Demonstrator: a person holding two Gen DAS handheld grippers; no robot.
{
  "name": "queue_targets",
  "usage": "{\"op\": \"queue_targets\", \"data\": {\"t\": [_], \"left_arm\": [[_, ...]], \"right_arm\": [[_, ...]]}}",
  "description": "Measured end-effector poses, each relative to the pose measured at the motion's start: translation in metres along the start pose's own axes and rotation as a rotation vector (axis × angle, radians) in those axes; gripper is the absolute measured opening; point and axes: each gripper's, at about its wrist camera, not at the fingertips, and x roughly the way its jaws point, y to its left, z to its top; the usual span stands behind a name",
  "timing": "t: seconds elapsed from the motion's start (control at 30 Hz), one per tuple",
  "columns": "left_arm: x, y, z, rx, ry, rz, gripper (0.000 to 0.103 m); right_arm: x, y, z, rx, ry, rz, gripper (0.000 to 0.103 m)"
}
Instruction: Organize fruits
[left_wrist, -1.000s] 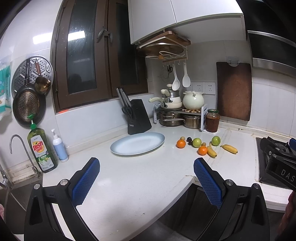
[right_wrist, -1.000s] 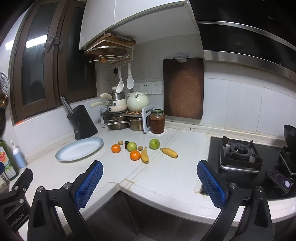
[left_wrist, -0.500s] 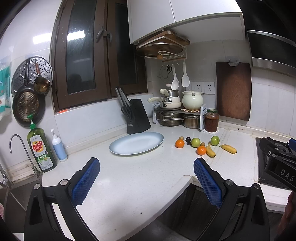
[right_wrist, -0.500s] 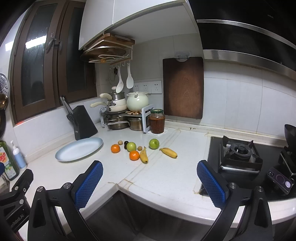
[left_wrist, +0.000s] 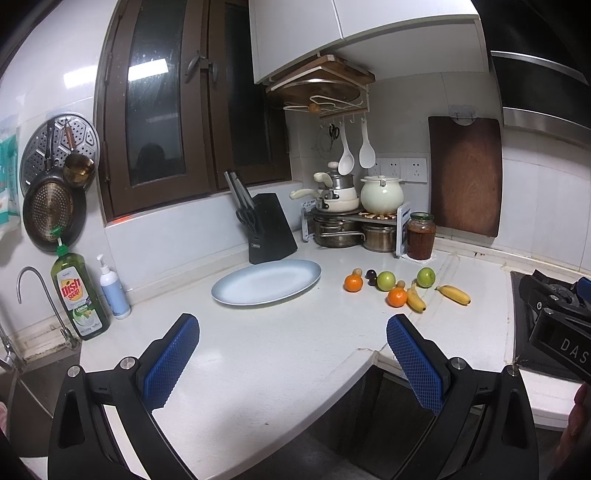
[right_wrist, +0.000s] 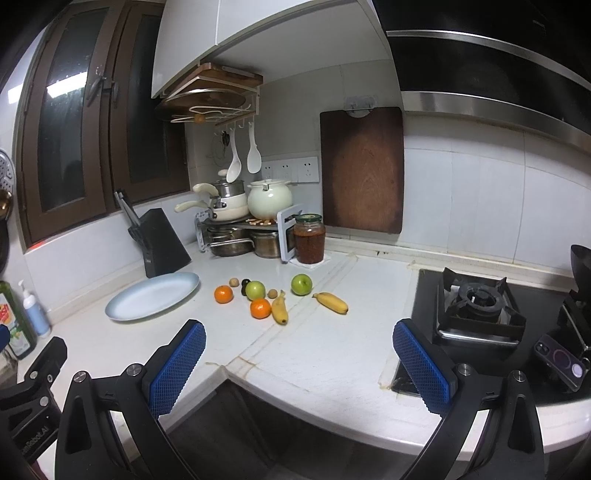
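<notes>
Fruits lie loose on the white counter (left_wrist: 258, 354) just right of the empty blue plate (left_wrist: 266, 282), w/ the jar (right_wrist: 309, 238) behind: 2 bananas (right_wrist: 330, 302), 2 green apples (right_wrist: 301, 284), 2 oranges (right_wrist: 260, 308), a few small bits. Left gripper (left_wrist: 291, 363) & right gripper (right_wrist: 299, 369) both hang wide apart, holding nothing, well short of the fruit
</notes>
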Motion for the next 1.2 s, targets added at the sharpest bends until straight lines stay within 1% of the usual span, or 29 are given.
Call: {"op": "queue_targets", "data": {"t": [0.23,0.43,0.7,0.9,1.0,1.07,1.2], "left_arm": [[0.009,-0.030,0.005,0.001,0.005,-0.015,0.103],[0.017,-0.056,0.007,0.001,0.000,-0.013,0.103],[0.041,-0.080,0.013,0.032,0.021,-0.032,0.103],[0.078,-0.093,0.022,0.056,0.028,-0.071,0.101],[0.107,-0.099,0.027,0.070,0.025,-0.097,0.099],[0.131,-0.103,0.033,0.079,0.049,-0.122,0.096],[0.170,-0.110,0.040,0.109,0.076,-0.165,0.096]], "right_arm": [[0.018,-0.022,0.003,0.005,0.017,0.016,0.103],[0.037,-0.045,0.006,0.016,0.031,0.039,0.103],[0.065,-0.062,0.009,0.038,0.063,0.041,0.103],[0.097,-0.065,0.015,0.046,0.084,0.019,0.103],[0.118,-0.063,0.020,0.050,0.082,-0.003,0.103],[0.135,-0.061,0.025,0.054,0.084,-0.022,0.102],[0.168,-0.057,0.033,0.049,0.090,-0.056,0.102]]}}
